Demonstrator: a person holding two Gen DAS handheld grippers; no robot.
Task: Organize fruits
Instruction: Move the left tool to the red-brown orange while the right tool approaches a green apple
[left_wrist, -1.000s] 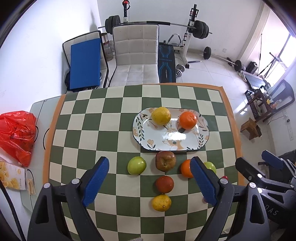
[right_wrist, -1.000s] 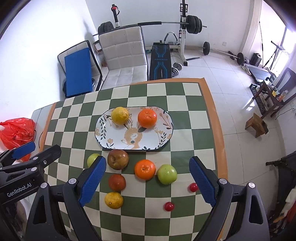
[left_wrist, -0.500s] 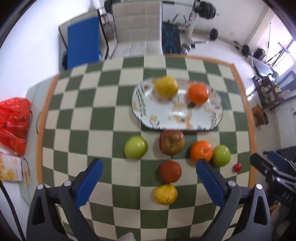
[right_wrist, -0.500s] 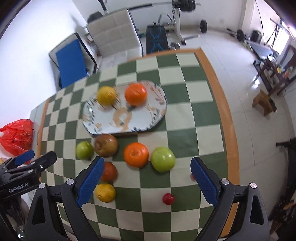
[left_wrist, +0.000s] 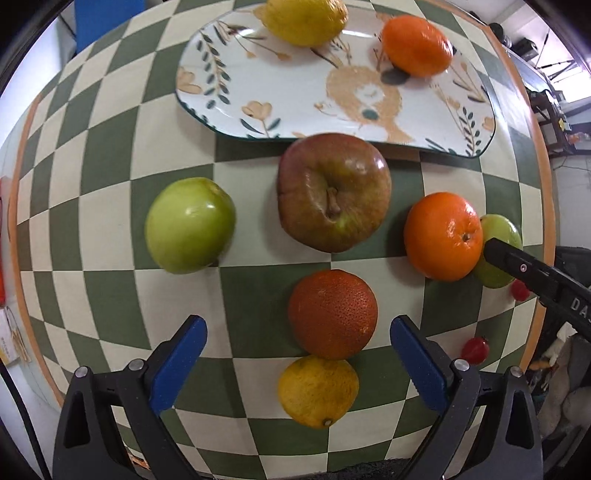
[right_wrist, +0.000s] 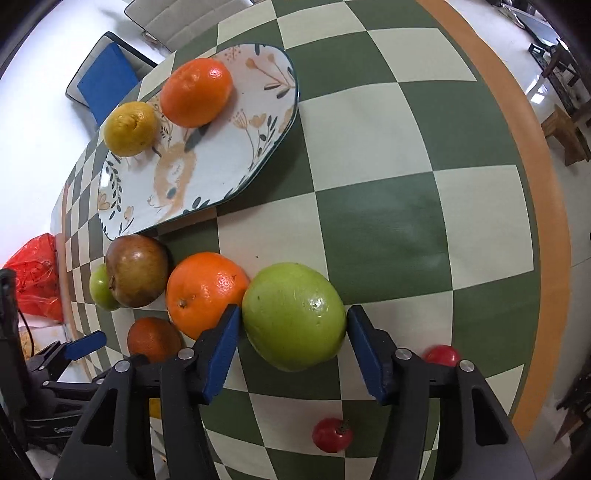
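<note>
Between right tool (right_wrist: 291, 332) pads, green apple (right_wrist: 293, 315)

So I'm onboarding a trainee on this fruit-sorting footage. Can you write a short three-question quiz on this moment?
1. True or false: the plate holds three fruits.
2. Which fruit sits between the right gripper fingers? A) green apple B) lemon C) tomato
3. Fill in: the left gripper is open around the dark ____.

Key: 1 false, it holds a lemon and an orange. 2 A; the pads flank it, with a small gap visible on the right side. 3 orange.
</note>
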